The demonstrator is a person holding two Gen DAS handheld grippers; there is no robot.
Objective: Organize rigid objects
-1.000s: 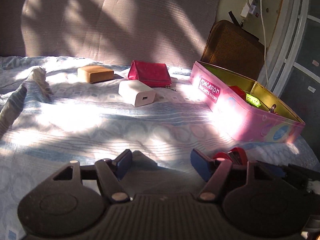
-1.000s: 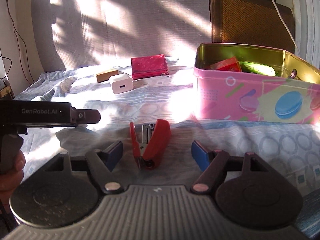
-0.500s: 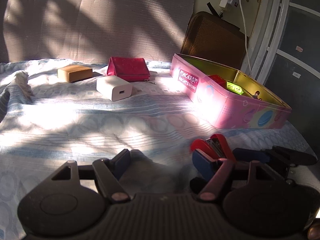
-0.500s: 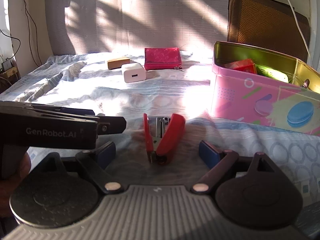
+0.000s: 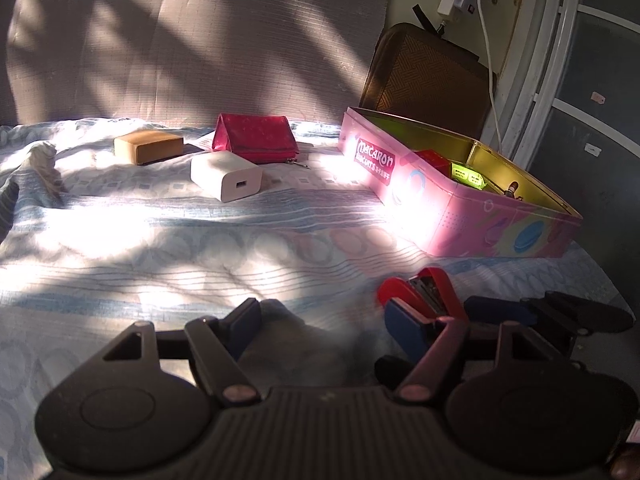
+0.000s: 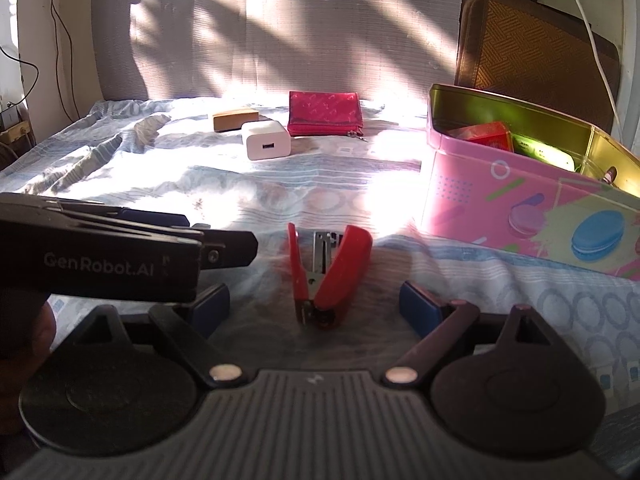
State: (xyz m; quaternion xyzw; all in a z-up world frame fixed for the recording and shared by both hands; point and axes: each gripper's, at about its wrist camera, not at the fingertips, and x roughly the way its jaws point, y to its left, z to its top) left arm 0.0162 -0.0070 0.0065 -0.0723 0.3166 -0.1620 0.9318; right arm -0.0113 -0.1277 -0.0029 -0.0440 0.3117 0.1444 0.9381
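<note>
A red stapler [image 6: 330, 270] lies open on the bedsheet, between the blue pads of my open right gripper [image 6: 314, 306]. In the left wrist view the stapler [image 5: 424, 294] sits by my open left gripper's [image 5: 324, 320] right pad. A pink macaron tin [image 6: 520, 204] stands open at the right, holding a red box [image 6: 484, 136] and a green item [image 6: 548, 154]. The tin also shows in the left wrist view [image 5: 460, 208]. A white charger [image 5: 226, 176], a tan case [image 5: 148, 146] and a red wallet [image 5: 256, 138] lie further back.
The left gripper's black body [image 6: 112, 256] crosses the left side of the right wrist view. A brown woven cushion [image 6: 536, 52] leans behind the tin, with a white cable [image 5: 486, 52] hanging from a wall plug. The sheet is rumpled at far left [image 5: 40, 168].
Both grippers have moved closer together and forward. The stapler now lies deeper between the right gripper's pads, and the left gripper's body reaches further into the right wrist view.
</note>
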